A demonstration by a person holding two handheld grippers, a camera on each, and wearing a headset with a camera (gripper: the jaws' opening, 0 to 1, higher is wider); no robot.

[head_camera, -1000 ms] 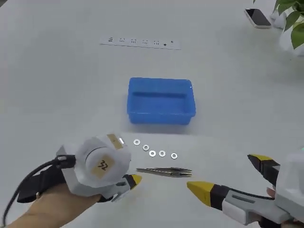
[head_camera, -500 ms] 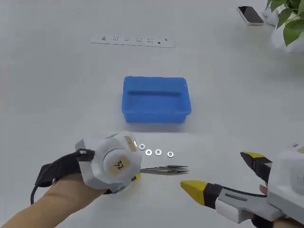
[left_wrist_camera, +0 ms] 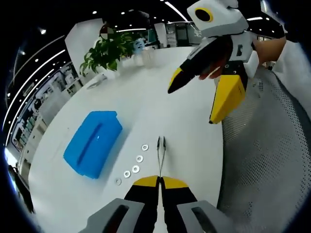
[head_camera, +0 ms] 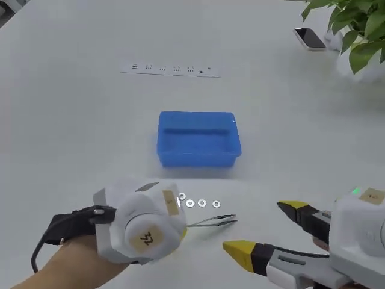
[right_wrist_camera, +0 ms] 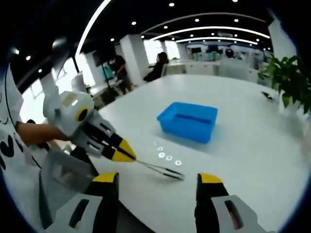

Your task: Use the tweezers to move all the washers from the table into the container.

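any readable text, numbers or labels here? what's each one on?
"32", tilted and a bit unsure: tan sticker on the back of the left gripper.
Tan label on the right gripper: too blurred to read.
Markings on the power strip: too small to read.

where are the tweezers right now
In the head view the tweezers are just on the person's side of the washers, below the blue container, their handle end pinched in the left gripper's shut jaws.
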